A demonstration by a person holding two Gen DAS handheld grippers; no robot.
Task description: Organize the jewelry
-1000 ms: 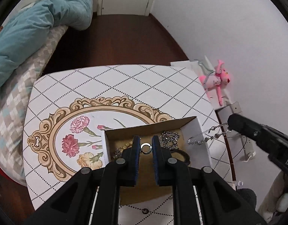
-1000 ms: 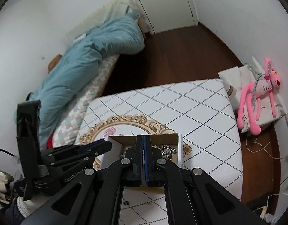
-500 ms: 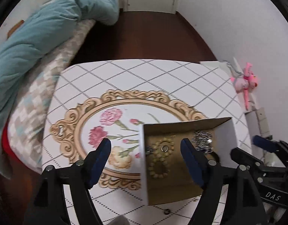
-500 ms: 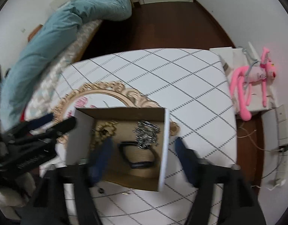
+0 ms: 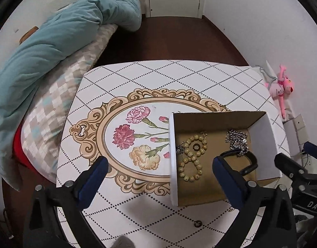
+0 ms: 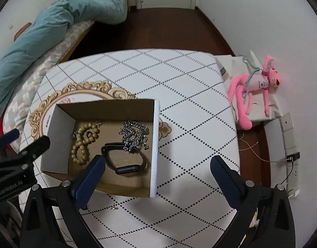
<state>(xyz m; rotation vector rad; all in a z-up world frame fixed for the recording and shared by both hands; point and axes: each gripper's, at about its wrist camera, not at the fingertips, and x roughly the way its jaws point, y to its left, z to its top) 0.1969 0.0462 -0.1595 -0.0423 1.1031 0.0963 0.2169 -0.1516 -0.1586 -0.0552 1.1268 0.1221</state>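
The cardboard box [image 6: 155, 144] serves as the landmark; it sits open-topped on the patterned table [image 6: 179, 78], partly over the printed oval flower frame [image 5: 121, 136].

Left of the box, the left gripper [image 5: 158, 177] hangs above the table with its jaws spread wide, holding nothing; one blue pad [image 5: 94, 177] lies over the frame's edge, the other over the box's near floor.

Inside the box, along its left wall, lies the beige bead bracelet [image 6: 84, 142], twisted into a figure-eight whose long axis runs from the box's far wall toward its near edge. A small dark ring [image 5: 196, 147] rests within the upper loop of the beads. Right of the beads, near the box's far right corner, the silver chain [image 6: 134, 135] is heaped in a loose pile with no clear direction. Touching the chain's near side, the black watch [image 6: 125, 161] lies flat, its band looped in an oval whose long axis slants from the box's centre toward its right wall, the dark face at the near right end.

In front of the box, on the table, sit a tiny ring [image 5: 198, 223] and a small gold piece [image 6: 113, 207], too small to identify.

The right gripper [image 6: 157, 177] hovers over the box's near right corner, jaws wide apart and empty.

Well right of the box, beyond the table's edge, a pink plush toy [image 6: 253, 95] lies on a white bag.
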